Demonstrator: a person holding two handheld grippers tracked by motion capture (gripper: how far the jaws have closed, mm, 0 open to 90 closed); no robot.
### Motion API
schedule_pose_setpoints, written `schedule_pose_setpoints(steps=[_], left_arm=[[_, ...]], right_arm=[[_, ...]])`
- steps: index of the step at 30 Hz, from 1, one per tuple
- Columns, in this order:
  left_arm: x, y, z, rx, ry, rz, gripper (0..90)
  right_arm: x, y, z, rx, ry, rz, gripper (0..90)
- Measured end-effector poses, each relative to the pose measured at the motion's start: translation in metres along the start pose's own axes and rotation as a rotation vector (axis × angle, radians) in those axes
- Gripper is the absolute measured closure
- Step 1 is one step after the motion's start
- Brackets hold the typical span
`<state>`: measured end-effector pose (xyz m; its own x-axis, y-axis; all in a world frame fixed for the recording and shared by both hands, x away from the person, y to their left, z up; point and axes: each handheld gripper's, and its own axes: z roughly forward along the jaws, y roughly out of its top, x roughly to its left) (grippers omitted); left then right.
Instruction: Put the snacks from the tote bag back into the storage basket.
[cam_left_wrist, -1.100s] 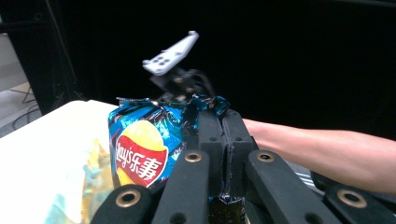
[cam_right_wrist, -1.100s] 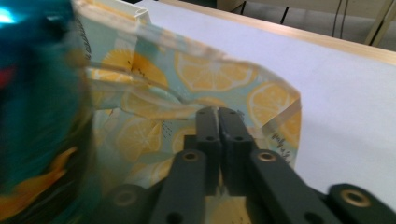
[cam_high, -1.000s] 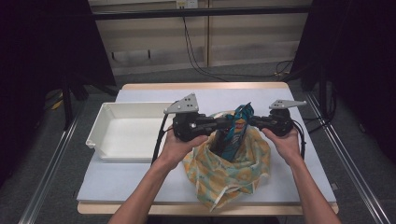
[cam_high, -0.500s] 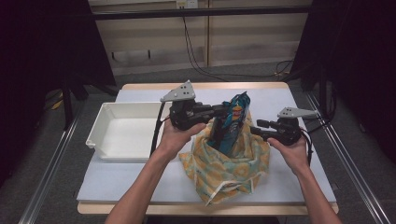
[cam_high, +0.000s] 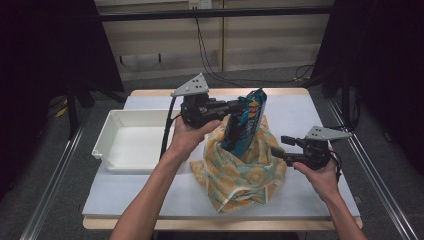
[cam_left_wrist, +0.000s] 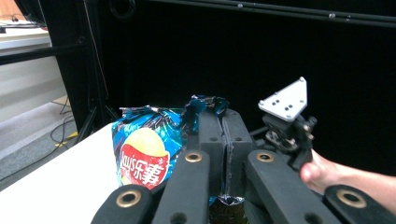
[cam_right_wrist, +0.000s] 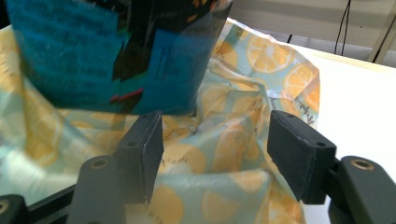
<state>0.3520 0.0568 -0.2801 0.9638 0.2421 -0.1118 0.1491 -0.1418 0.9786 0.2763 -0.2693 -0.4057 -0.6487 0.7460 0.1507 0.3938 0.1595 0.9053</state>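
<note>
Lifting the chip bag (cam_high: 246, 122) by its crimped top, you had your left gripper (cam_high: 239, 106) clenched on it — the left gripper view showed the jaws pressed together on the foil. The chip bag hung upright with its lower end down inside the mouth of the lemon-print cloth bag (cam_high: 240, 172), which slumped on the white table (cam_high: 310, 112) beside the empty white tray (cam_high: 131, 140). Your right gripper (cam_high: 279, 147) sat released at the cloth bag's right edge, jaws spread just over the fabric and gripping nothing. The step in hand looked like drawing the chips out of the cloth — next you'd likely want the right gripper pinning that fabric so it stayed down.
</note>
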Motion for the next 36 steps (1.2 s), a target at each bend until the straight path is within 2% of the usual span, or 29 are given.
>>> schedule_pose_setpoints(steps=[5,10,12,19,22,25,28,32,33,35,36], left_arm=[[0.000,0.007,0.003,-0.006,0.003,0.006,89.1],[0.003,0.016,0.011,-0.018,0.003,0.004,89.1],[0.004,0.019,0.011,-0.018,-0.001,0.013,89.1],[0.005,0.032,0.010,-0.049,-0.003,0.006,89.1],[0.004,0.036,0.007,-0.049,0.000,0.013,89.1],[0.003,0.042,0.003,-0.072,-0.011,0.011,89.1],[0.002,0.048,-0.002,-0.063,-0.009,0.026,89.1],[0.001,0.055,-0.012,-0.085,-0.008,0.028,89.1],[0.001,0.056,-0.015,-0.083,-0.004,0.039,89.2],[0.001,0.056,-0.021,-0.098,-0.021,0.022,89.2],[0.000,0.055,-0.024,-0.099,-0.007,0.022,89.2]], right_arm=[[0.006,-0.005,-0.006,-0.006,0.012,0.005,35.3],[0.013,-0.009,-0.006,0.002,0.028,-0.012,35.2],[0.015,-0.010,-0.006,0.003,0.031,-0.014,34.7],[0.019,-0.018,-0.010,0.013,0.038,-0.011,32.6],[0.018,-0.020,-0.013,-0.001,0.039,-0.004,31.4],[0.020,-0.022,-0.015,-0.011,0.035,0.004,28.6],[0.020,-0.023,-0.016,-0.009,0.029,0.008,26.3],[0.020,-0.026,-0.018,-0.009,0.017,0.017,22.0],[0.021,-0.027,-0.019,-0.006,0.013,0.021,20.7],[0.020,-0.031,-0.022,0.001,0.012,0.023,18.3],[0.020,-0.031,-0.022,0.001,0.012,0.023,18.3]])
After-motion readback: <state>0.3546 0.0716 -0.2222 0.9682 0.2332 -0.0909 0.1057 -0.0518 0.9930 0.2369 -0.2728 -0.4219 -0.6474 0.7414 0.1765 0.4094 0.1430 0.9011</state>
